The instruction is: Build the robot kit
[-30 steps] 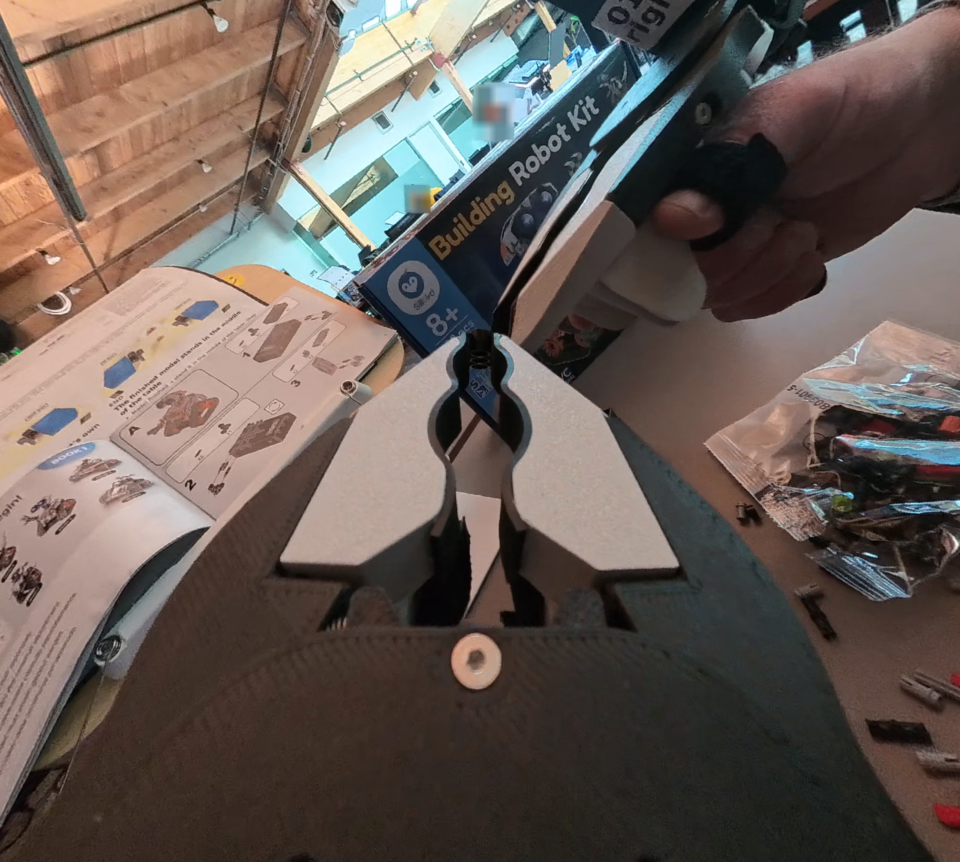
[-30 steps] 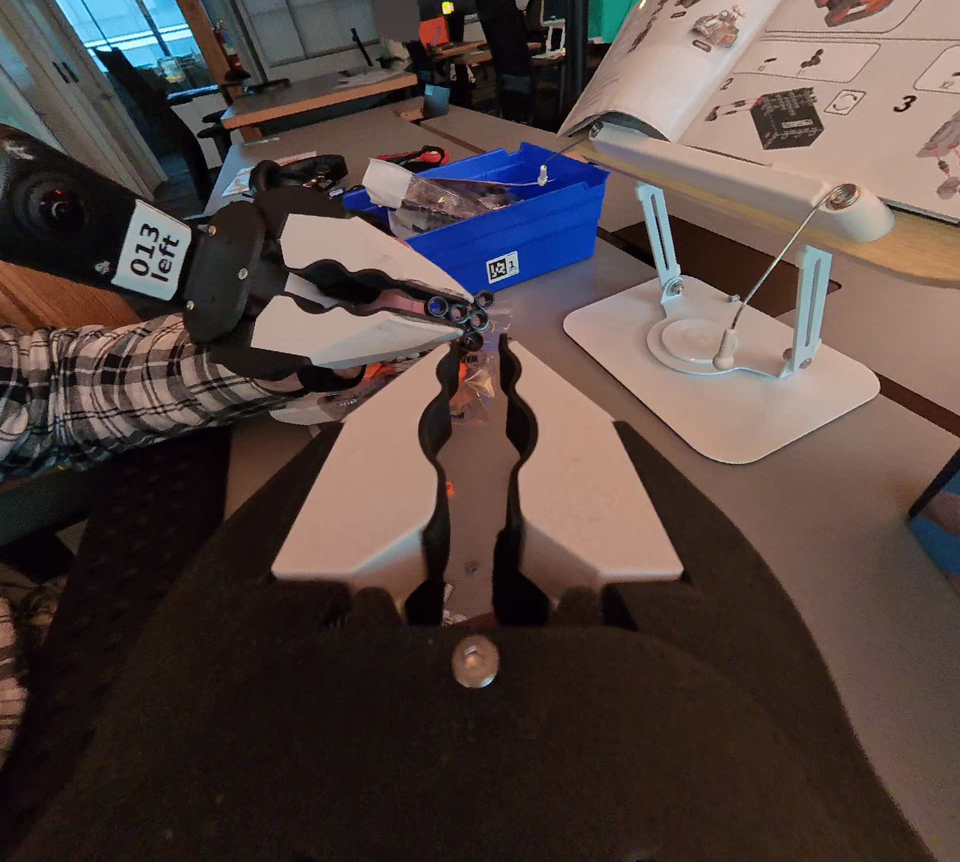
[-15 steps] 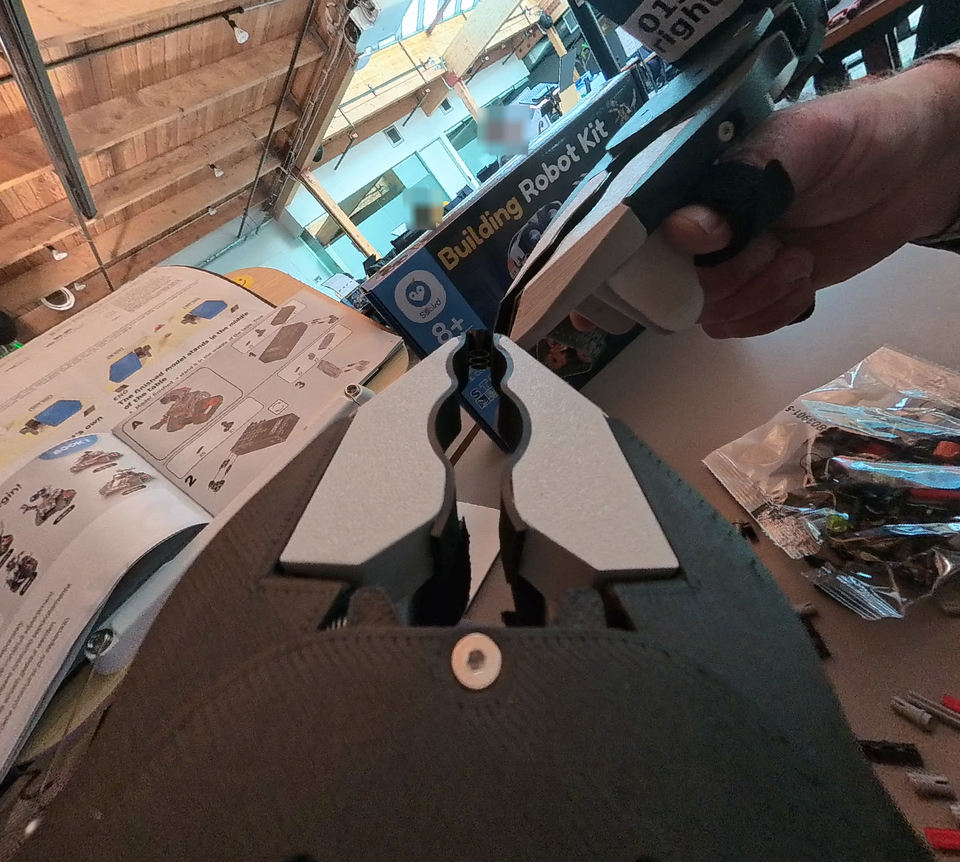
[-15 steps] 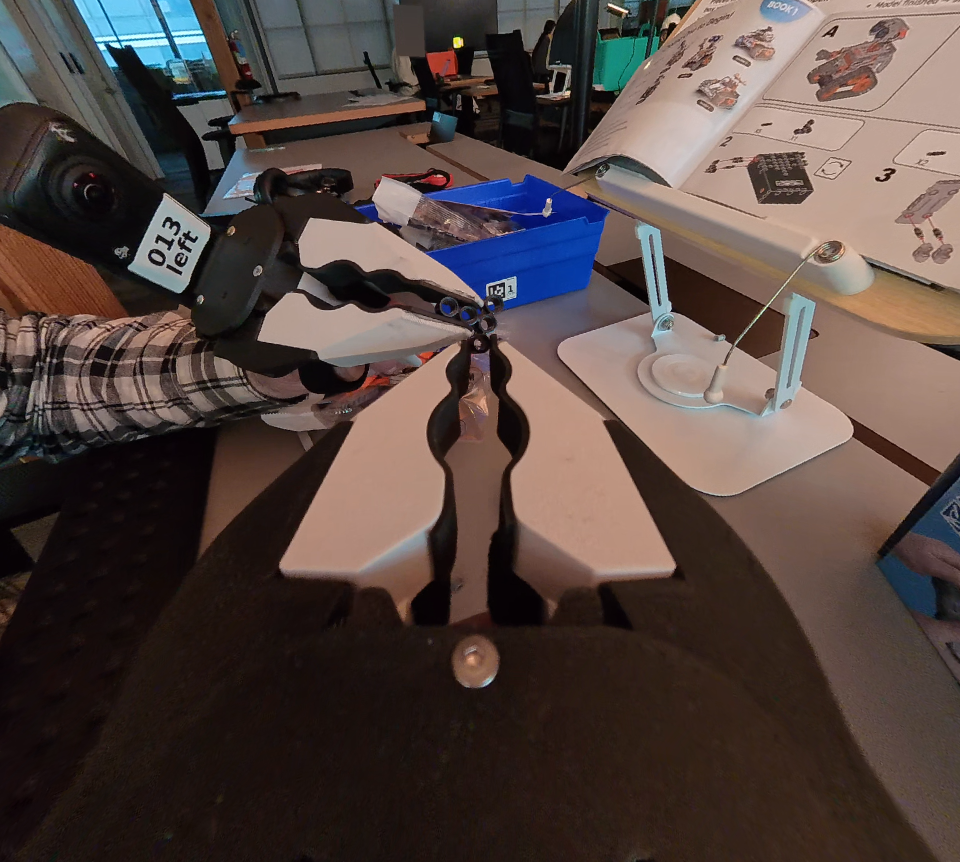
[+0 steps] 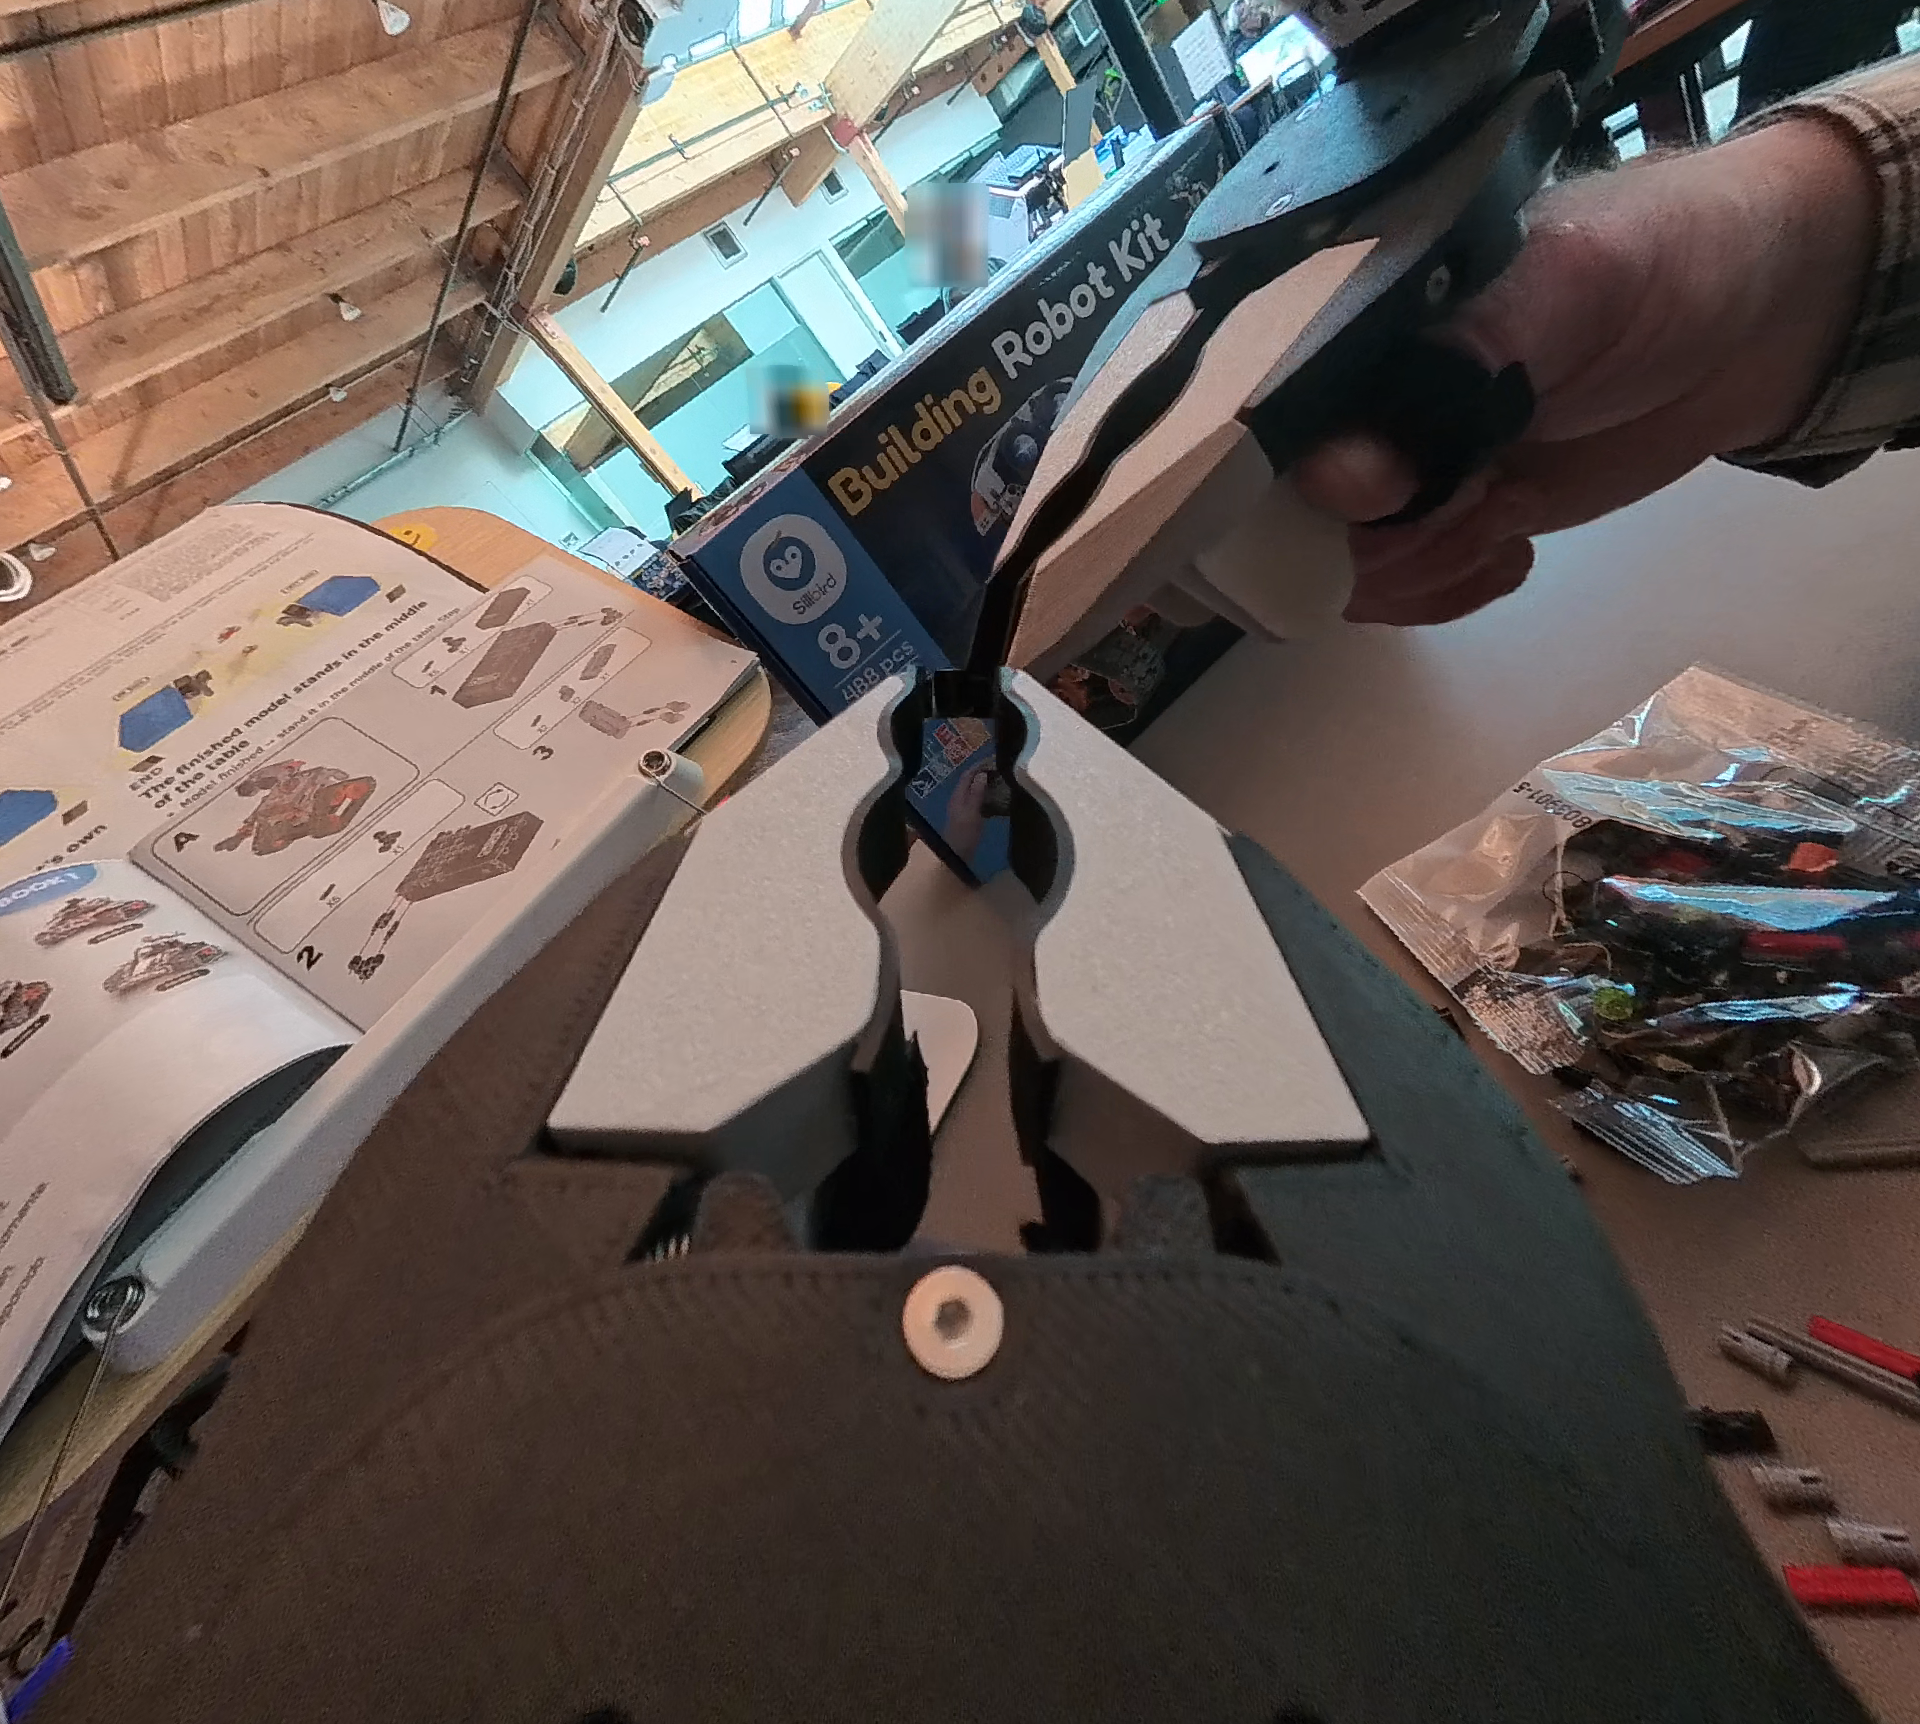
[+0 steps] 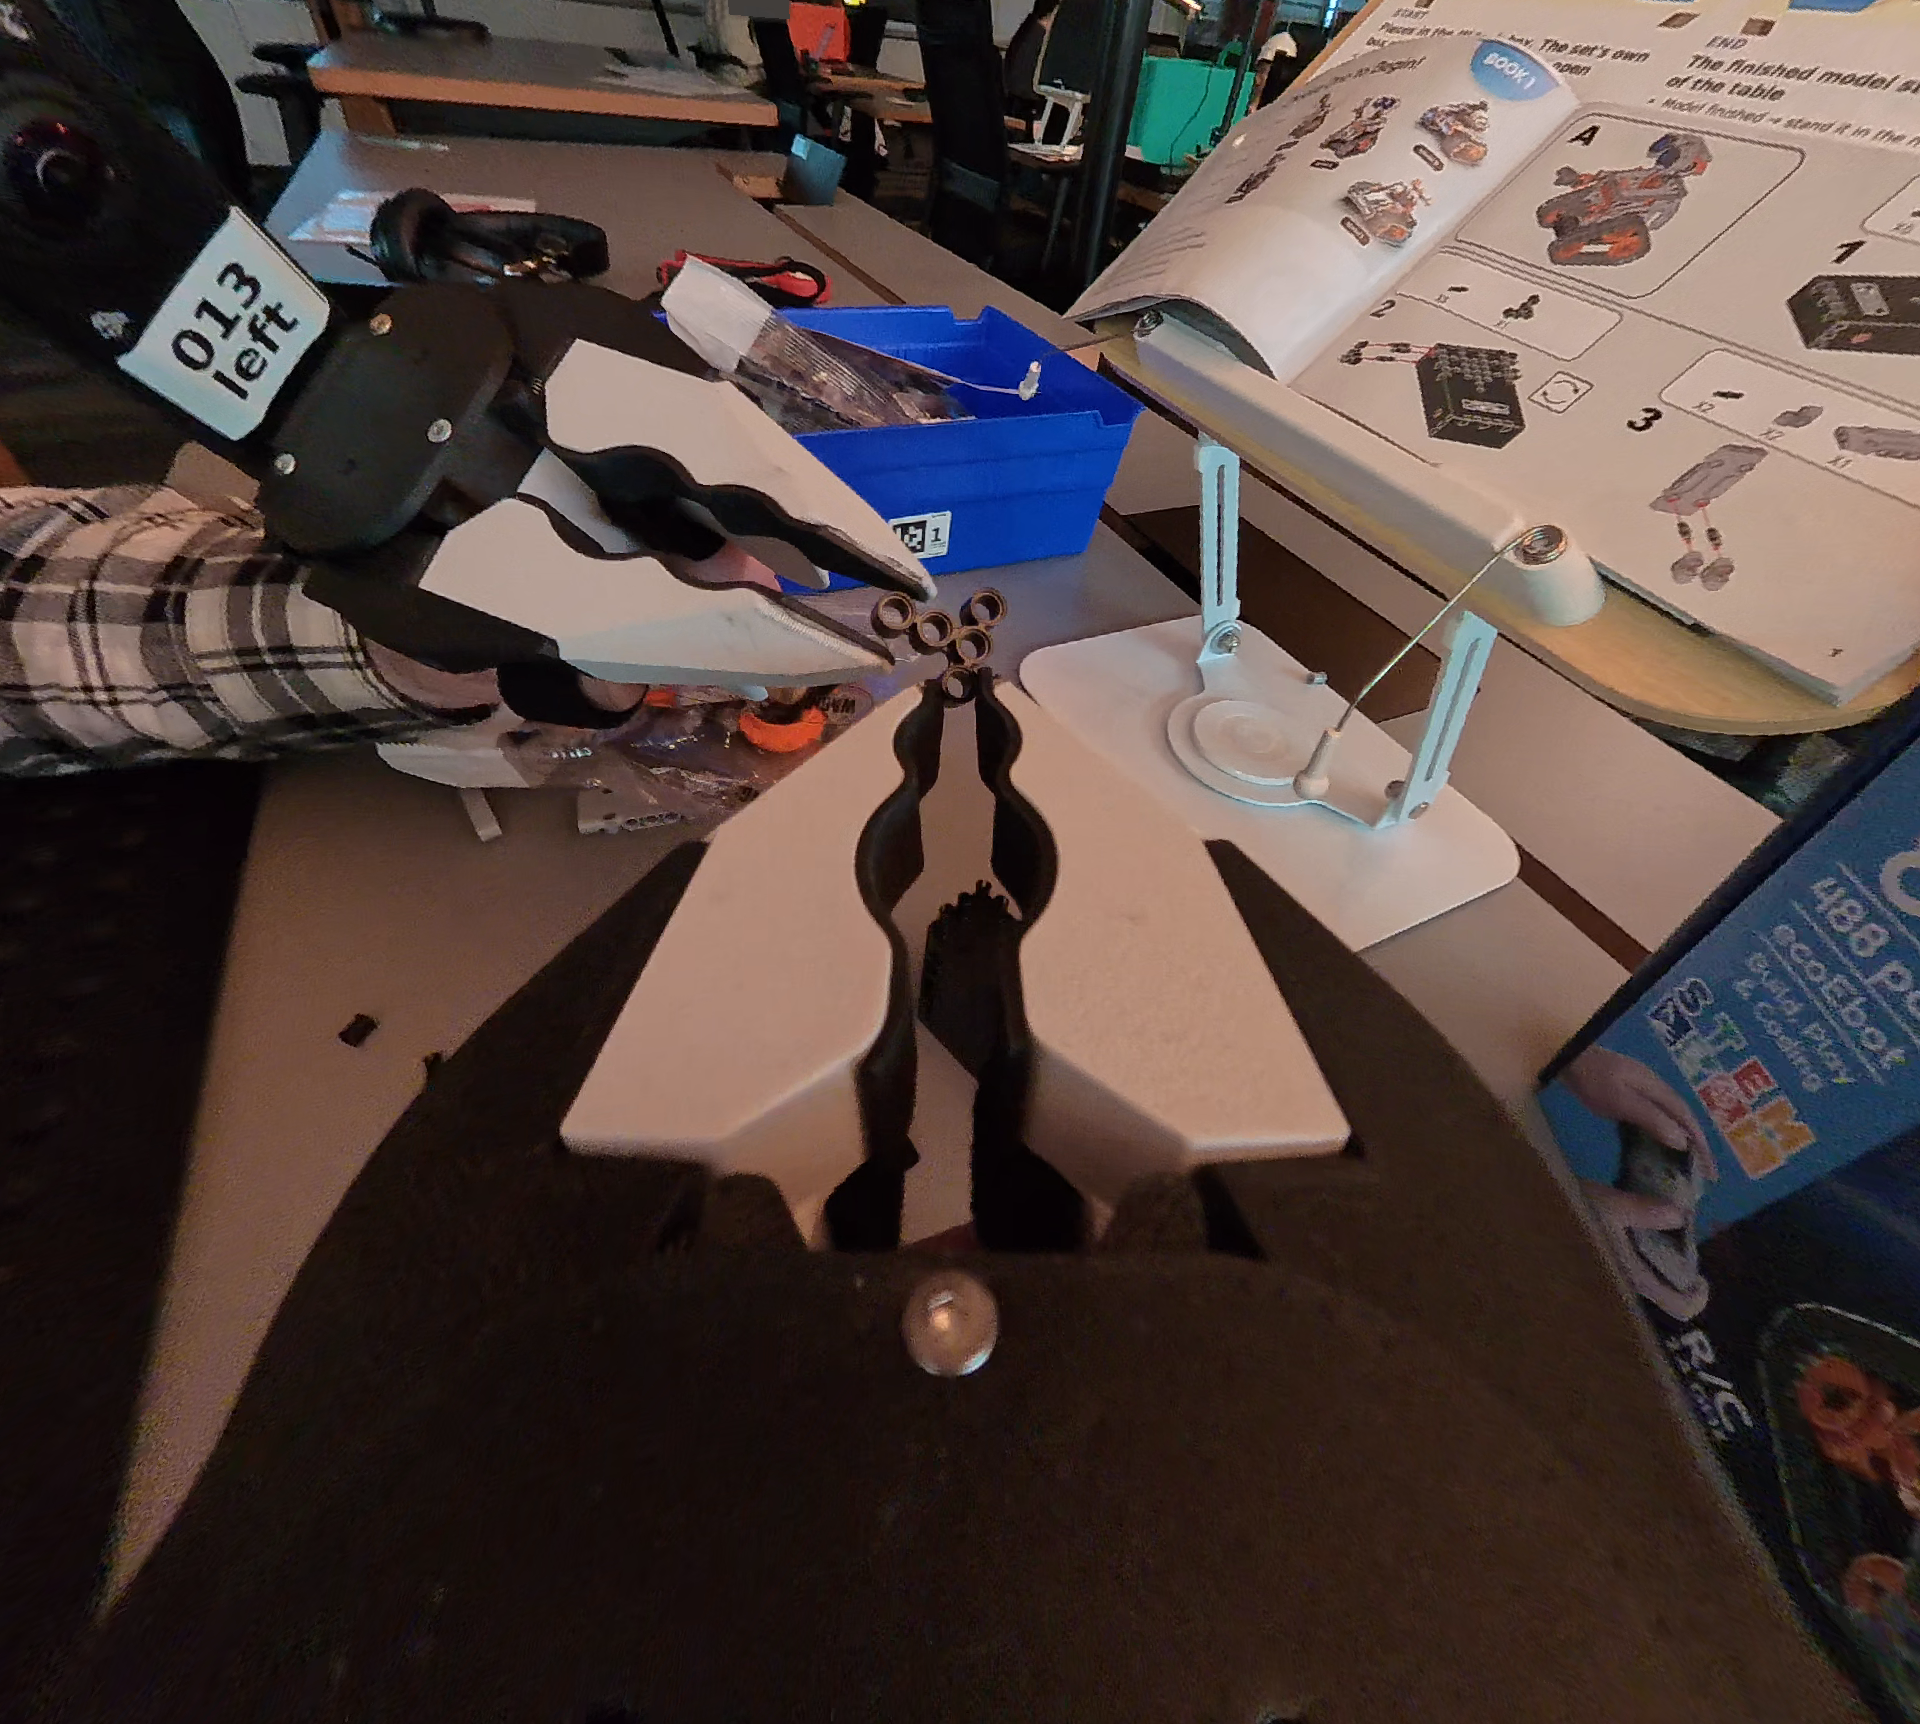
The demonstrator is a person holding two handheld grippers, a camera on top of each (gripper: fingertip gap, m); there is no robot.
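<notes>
A small black beam with round holes hangs in the air between both grippers. My left gripper is shut on one end of it; in the right wrist view it reaches in from the left. My right gripper is closed down on the beam's lowest hole; in the left wrist view it comes down from the upper right, held by a hand. In the left wrist view only a black sliver of the beam shows at the tips.
An open instruction booklet rests on a white stand. A blue bin with bags stands behind. A blue kit box stands at the back. A clear bag of parts and loose small pieces lie on the grey table. The grippers are tip to tip, or close to it.
My right gripper's fingers have narrowed and its tips have closed on the lower end of the black beam. My left gripper keeps its hold; both have shifted slightly.
</notes>
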